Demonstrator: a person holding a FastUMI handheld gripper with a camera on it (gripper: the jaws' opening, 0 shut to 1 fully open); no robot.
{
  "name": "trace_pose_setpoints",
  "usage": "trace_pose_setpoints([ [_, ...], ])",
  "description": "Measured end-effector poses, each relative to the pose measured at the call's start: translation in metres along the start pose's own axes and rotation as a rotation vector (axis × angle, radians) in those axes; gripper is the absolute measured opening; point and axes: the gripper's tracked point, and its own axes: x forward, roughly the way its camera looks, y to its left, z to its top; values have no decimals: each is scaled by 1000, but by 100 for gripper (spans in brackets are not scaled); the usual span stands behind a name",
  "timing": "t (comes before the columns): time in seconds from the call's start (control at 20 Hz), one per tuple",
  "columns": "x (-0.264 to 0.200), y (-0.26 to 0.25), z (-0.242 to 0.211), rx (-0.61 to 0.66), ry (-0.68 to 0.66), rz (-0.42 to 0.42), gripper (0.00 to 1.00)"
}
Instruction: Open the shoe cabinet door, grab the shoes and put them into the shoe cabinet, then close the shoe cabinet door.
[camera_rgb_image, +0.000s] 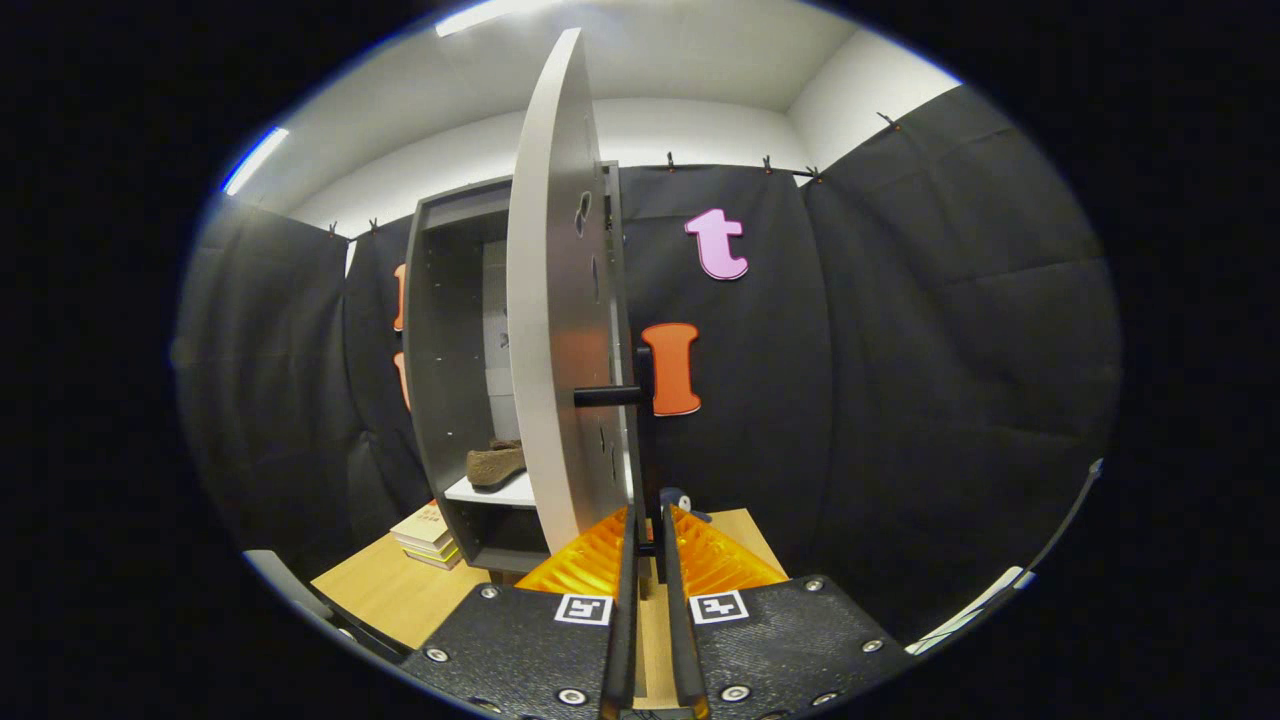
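The grey shoe cabinet (440, 380) stands on the wooden table just ahead, a little to the left of my fingers. Its pale door (550, 330) is swung out and I see it nearly edge-on. A black bar handle (646, 420) runs down the door's outer face, and its lower end passes between my fingers. My gripper (650, 522) is shut on that handle. Inside the cabinet a brown shoe (496, 463) lies on a white shelf (500, 492).
A small stack of books (430, 535) lies on the wooden table (390, 590) at the cabinet's left foot. Black cloth walls close the booth behind and to the right. A thin cable (1050, 545) hangs at the far right.
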Motion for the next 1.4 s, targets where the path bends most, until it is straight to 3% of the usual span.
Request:
trace_pose_setpoints([
  [0.55, -20, -1, -1, -2, -15, -256, 13],
  [0.95, -28, 42, -43, 17, 96, -259, 12],
  [1.4, 0, 104, -140, -59, 301, -136, 17],
])
